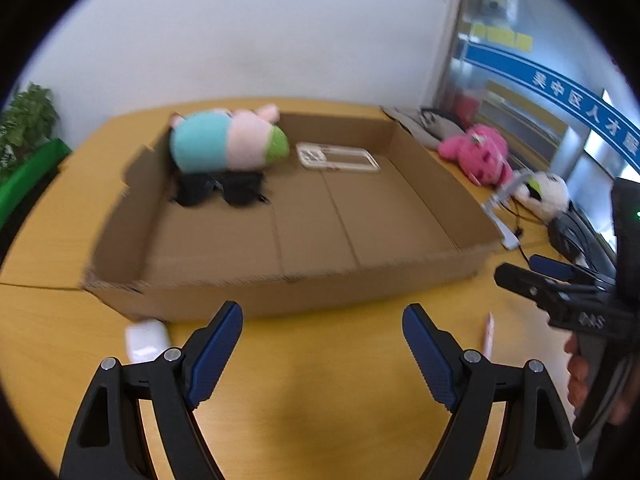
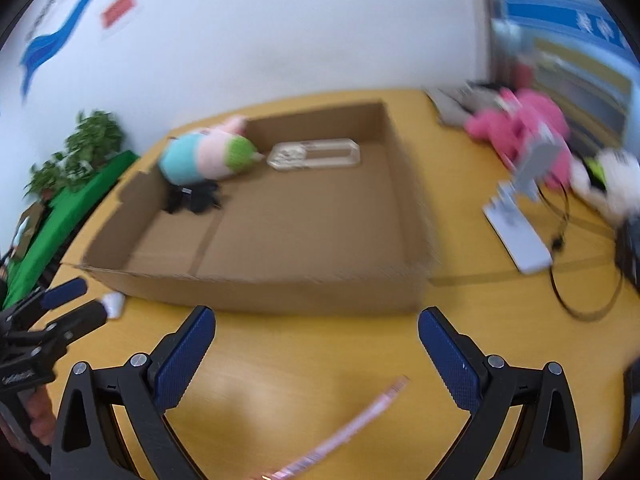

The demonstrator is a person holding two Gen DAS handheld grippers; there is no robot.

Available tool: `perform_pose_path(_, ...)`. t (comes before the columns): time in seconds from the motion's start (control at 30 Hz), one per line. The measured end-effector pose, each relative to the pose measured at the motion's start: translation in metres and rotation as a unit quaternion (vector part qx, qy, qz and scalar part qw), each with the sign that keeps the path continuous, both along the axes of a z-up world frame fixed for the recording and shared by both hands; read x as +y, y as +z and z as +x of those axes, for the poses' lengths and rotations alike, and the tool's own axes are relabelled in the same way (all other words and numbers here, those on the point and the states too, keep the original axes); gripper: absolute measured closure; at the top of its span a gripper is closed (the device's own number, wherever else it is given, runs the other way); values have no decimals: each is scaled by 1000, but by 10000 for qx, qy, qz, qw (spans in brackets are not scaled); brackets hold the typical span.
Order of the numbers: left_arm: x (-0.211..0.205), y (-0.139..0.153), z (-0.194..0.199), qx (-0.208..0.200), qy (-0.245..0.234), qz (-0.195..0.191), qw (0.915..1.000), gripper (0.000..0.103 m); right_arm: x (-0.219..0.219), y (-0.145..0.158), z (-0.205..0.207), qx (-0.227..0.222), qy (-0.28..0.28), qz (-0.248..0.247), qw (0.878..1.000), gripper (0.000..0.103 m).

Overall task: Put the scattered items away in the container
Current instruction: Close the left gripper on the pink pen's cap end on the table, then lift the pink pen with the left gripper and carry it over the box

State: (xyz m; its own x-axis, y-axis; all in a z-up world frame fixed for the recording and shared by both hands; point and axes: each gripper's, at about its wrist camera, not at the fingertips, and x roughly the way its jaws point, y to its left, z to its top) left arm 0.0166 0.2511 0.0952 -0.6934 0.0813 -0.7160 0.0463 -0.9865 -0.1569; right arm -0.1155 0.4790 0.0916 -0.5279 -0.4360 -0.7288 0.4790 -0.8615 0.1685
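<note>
A shallow cardboard box (image 1: 304,284) (image 2: 256,290) lies on the yellow table. Inside it are a pig plush (image 1: 224,142) (image 2: 206,156), a black item (image 1: 218,190) (image 2: 194,198) and a clear plastic package (image 1: 338,156) (image 2: 316,154). A white earbud case (image 1: 146,340) (image 2: 113,304) sits on the table by the box's near left corner. A pink pen (image 2: 344,432) (image 1: 489,334) lies on the table between the right gripper's fingers. My left gripper (image 1: 322,344) is open and empty in front of the box. My right gripper (image 2: 316,352) is open and empty.
A pink plush (image 1: 478,152) (image 2: 520,128), a white plush (image 1: 544,192) (image 2: 616,182), a phone stand with a cable (image 2: 520,216) (image 1: 500,216) and a grey bag (image 1: 424,124) lie right of the box. A plant (image 2: 76,152) stands at the far left.
</note>
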Motion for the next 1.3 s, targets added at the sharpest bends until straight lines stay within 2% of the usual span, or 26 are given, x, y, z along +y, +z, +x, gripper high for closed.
perform_pose_path(0.2, 48, -32, -3, -544, -848, 282, 9945, 21, 36, -41, -11, -589, -441, 192, 9971, 0)
perform_pose_path(0.33, 79, -50, -1, -955, -1362, 325, 9855, 21, 36, -53, -14, -707, -346, 277, 9965, 1)
perform_pose_path(0.47, 100, -71, -2, -1456, -1539, 385, 9765, 22, 29, -65, -14, -790, -198, 418, 9958, 4)
perform_pose_path(0.5, 105, -75, -2, -1529, -1602, 371, 9745, 22, 26, -68, -13, -833, -121, 461, 9954, 5)
perform_pose_path(0.57, 117, -78, -1, -1596, -1744, 314, 9711, 23, 22, -74, -12, -899, -33, 523, 9946, 14)
perform_pose_path(0.7, 134, -80, 1, -1587, -1942, 94, 9680, 27, 17, -77, -7, -774, 49, 795, 9938, 18)
perform_pose_path(0.87, 141, -80, 2, -1529, -1777, -172, 9720, 59, 14, -73, -7, -697, 100, 822, 9941, 46)
perform_pose_path(0.9, 142, -80, 2, -1538, -1809, -129, 9713, 72, 13, -73, -7, -679, 129, 840, 9941, 50)
perform_pose_path(0.93, 142, -80, 3, -1560, -1851, -46, 9702, 83, 11, -72, -7, -673, 153, 841, 9941, 62)
perform_pose_path(0.97, 141, -80, 4, -1576, -1865, 4, 9697, 82, 10, -72, -7, -692, 168, 816, 9941, 78)
perform_pose_path(1.1, 142, -81, 6, -1569, -1862, 4, 9699, 82, 5, -71, -10, -776, 214, 681, 9944, 80)
perform_pose_path(1.23, 136, -81, 11, -1540, -1726, 105, 9728, 82, 3, -64, -9, -823, 292, 383, 9954, 88)
perform_pose_path(1.27, 134, -80, 12, -1497, -1696, 123, 9740, 83, 2, -61, -8, -806, 311, 340, 9957, 101)
perform_pose_path(1.3, 133, -76, 14, -1414, -1675, 158, 9756, 83, 0, -58, -8, -795, 328, 298, 9958, 102)
